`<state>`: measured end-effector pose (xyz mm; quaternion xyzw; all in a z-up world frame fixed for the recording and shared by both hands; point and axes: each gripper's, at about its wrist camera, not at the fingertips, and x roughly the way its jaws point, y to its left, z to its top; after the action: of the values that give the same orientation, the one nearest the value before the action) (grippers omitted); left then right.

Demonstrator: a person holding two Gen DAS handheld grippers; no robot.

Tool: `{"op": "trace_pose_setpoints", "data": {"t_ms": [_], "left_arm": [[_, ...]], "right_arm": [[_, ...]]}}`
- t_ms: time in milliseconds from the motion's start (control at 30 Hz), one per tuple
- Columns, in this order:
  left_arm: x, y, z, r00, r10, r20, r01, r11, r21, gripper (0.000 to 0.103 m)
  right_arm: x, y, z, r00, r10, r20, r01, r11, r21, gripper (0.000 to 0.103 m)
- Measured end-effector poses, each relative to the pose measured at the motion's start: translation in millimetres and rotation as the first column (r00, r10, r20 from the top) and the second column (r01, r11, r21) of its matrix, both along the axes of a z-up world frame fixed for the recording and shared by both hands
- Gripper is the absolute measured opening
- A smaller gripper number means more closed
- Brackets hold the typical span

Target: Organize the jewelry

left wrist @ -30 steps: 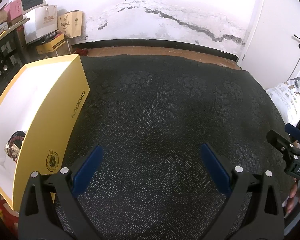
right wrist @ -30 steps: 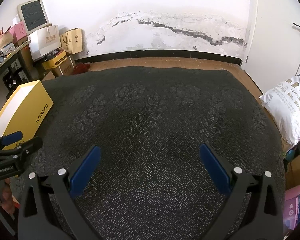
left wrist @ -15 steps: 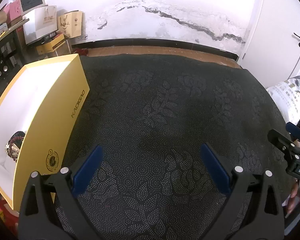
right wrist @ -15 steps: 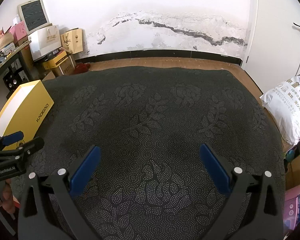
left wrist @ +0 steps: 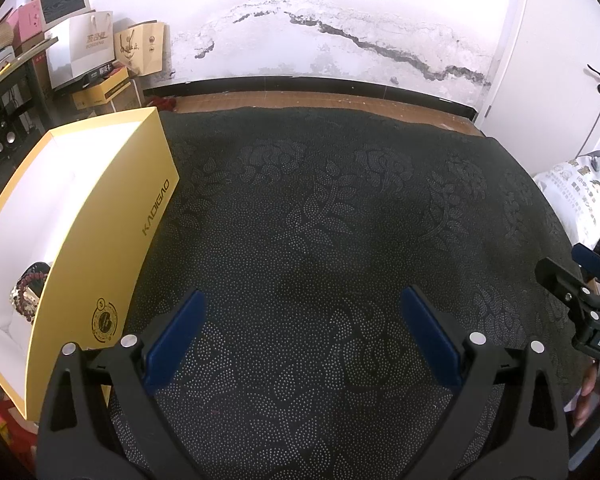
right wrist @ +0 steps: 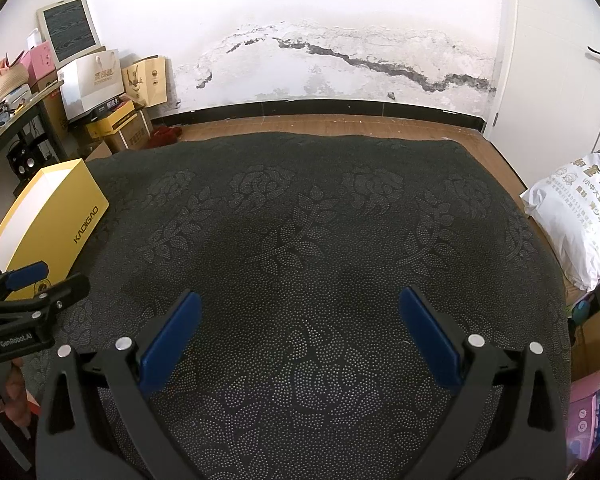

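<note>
Both hand-held grippers are empty with jaws spread wide: the left hand-held gripper point(left wrist: 300, 332) and the right hand-held gripper point(right wrist: 298, 330) hover over the dark floral cloth point(left wrist: 320, 220), which is bare between their fingers. Whether that cloth covers a desk or a bed cannot be told.

Outward from the left one, the yellow box point(left wrist: 112, 240) lies to its left, just beside its left finger, open at the top with a white lining. Its long axis runs away from the camera, roughly along the gripper's own pointing direction. The beaded jewelry point(left wrist: 28, 292) sits inside at the near end, hard against the near-right wall, partly hidden by that wall.

The left gripper is clearly nearer; from the right wrist view the box point(right wrist: 56, 220) sits well off to the left, beyond the other gripper. Any reach into the box likely needs to clear its tall side wall first. Open cloth ahead and to the right gives ample room; the cloth's right edge drops off near a white sack point(right wrist: 576, 220).
</note>
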<state>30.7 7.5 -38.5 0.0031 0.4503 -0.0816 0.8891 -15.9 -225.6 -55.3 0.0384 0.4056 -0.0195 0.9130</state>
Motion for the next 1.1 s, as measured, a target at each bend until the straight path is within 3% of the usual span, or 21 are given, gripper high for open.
{"op": "trace_pose_setpoints", "data": {"t_ms": [1100], "left_arm": [[-4.5,-8.2,2.9,1.0,-0.018,0.005,0.018,0.999,0.029,0.097]], "right_arm": [[1.1,0.6,0.3,1.0,0.004,0.0,-0.004,1.0,0.001,0.096]]}}
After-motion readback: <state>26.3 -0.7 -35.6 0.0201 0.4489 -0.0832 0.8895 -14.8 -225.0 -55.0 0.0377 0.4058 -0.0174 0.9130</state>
